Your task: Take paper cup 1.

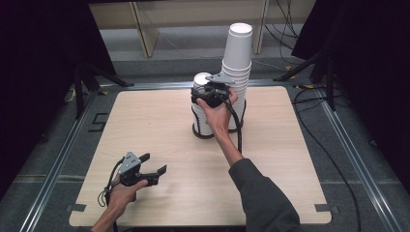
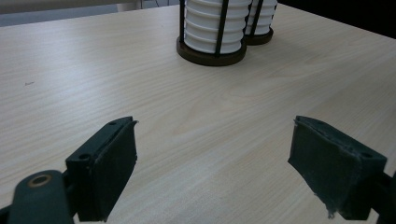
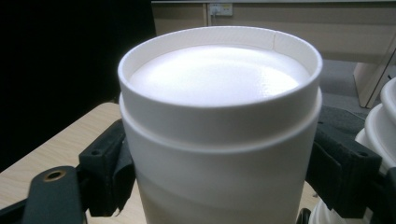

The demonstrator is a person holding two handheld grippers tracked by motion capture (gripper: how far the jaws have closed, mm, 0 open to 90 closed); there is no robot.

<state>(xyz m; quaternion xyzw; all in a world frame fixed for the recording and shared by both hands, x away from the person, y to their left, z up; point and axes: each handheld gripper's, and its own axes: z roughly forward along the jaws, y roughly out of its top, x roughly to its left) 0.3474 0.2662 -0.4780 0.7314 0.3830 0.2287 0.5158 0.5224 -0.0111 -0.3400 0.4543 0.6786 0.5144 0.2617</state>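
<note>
Cups (image 1: 202, 104) stacked upside down at twelve o'clock are gripped at the top by the right gripper (image 1: 211, 93). Lifting one free is judged next. The left gripper (image 1: 152, 170) is held wide, empty, at seven o'clock.

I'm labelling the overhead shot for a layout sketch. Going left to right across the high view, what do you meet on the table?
left gripper → shorter cup stack, gripped by the right gripper → taller cup stack

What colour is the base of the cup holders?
Dark brown base, seen best in the left gripper view.
</note>
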